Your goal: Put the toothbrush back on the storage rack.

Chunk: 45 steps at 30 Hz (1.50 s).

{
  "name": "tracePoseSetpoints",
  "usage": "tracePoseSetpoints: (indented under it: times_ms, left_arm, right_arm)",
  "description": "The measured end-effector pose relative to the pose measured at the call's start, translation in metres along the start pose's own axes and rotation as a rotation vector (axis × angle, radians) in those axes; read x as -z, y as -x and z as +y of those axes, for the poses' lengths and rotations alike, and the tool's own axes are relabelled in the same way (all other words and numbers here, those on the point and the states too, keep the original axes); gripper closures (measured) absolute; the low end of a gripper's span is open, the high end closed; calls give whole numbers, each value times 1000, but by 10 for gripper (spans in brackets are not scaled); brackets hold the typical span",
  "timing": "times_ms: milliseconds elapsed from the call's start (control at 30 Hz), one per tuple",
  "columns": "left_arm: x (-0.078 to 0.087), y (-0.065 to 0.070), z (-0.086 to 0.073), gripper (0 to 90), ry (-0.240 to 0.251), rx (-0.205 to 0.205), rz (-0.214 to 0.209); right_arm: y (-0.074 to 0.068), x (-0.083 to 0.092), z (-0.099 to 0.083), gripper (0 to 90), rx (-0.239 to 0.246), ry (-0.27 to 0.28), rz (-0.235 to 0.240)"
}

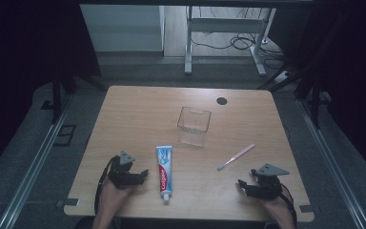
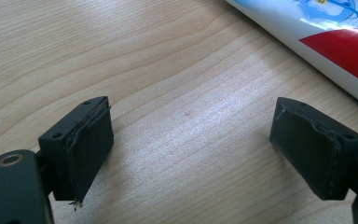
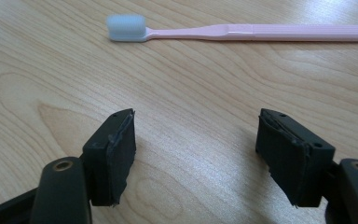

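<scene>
A white, red and blue toothpaste tube (image 1: 164,172) lies lengthwise at the front middle of the wooden table (image 1: 138,114), cap toward the person. My left gripper (image 1: 143,174) rests open just left of it; in the left gripper view the tube (image 2: 326,37) crosses the upper right corner beyond the bare jaws (image 2: 191,154). A pink toothbrush (image 1: 236,157) with white bristles lies at an angle right of centre. My right gripper (image 1: 241,183) stands open just in front of it, and the toothbrush (image 3: 242,31) lies across the wood ahead of its jaws (image 3: 196,158).
A clear plastic cup-like container (image 1: 194,126) stands upright at the table's middle, behind the tube. A black round grommet (image 1: 222,100) sits near the far edge. A metal desk frame (image 1: 224,43) and cables stand on the floor beyond.
</scene>
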State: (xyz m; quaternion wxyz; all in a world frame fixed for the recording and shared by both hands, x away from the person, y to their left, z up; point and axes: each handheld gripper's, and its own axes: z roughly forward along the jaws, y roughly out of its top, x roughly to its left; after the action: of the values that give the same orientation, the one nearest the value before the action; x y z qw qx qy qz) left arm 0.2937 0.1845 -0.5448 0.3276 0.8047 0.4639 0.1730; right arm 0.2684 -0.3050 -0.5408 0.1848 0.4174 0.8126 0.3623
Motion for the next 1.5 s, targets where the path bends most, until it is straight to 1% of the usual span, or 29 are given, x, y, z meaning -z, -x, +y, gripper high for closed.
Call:
tracePoseSetpoints:
  times_ms: [67, 167, 233, 533, 667, 900, 1033, 1167, 1200, 1267, 1367, 1400, 1433, 1500]
  left_arm:
    - [0, 1, 0, 134, -1, 9, 5]
    - [0, 1, 0, 134, -1, 10, 6]
    - [0, 1, 0, 133, -1, 10, 6]
    - [0, 1, 0, 134, -1, 9, 7]
    - [0, 1, 0, 134, -1, 9, 6]
    - [1, 1, 0, 134, -3, 7, 6]
    - [0, 1, 0, 134, -1, 9, 6]
    - [0, 1, 0, 134, -1, 9, 6]
    - [1, 1, 0, 134, -3, 7, 6]
    - [0, 1, 0, 134, -1, 9, 6]
    - [0, 1, 0, 134, -1, 10, 6]
    - [0, 1, 0, 133, -1, 10, 6]
    - [0, 1, 0, 133, -1, 10, 6]
    - [0, 1, 0, 134, -1, 10, 7]
  right_arm:
    - [0, 0, 0, 268, 3, -1, 2]
    - [-1, 0, 0, 257, 2, -3, 3]
    - [-1, -1, 1, 232, 7, -8, 11]
    - [-2, -1, 1, 233, 5, -10, 5]
    - [0, 0, 1, 273, -2, -10, 2]
    - [0, 0, 2, 283, -4, -13, 0]
    - [2, 2, 2, 323, -9, -23, -1]
    - [4, 3, 4, 351, -29, -37, 6]
    - [6, 3, 6, 374, -40, -47, 12]
    - [7, 4, 7, 384, -44, -50, 14]
    - [9, 5, 8, 417, -58, -63, 27]
    - [10, 5, 9, 431, -61, -66, 31]
    - [11, 5, 10, 450, -64, -74, 45]
    - [12, 5, 11, 465, -64, -82, 52]
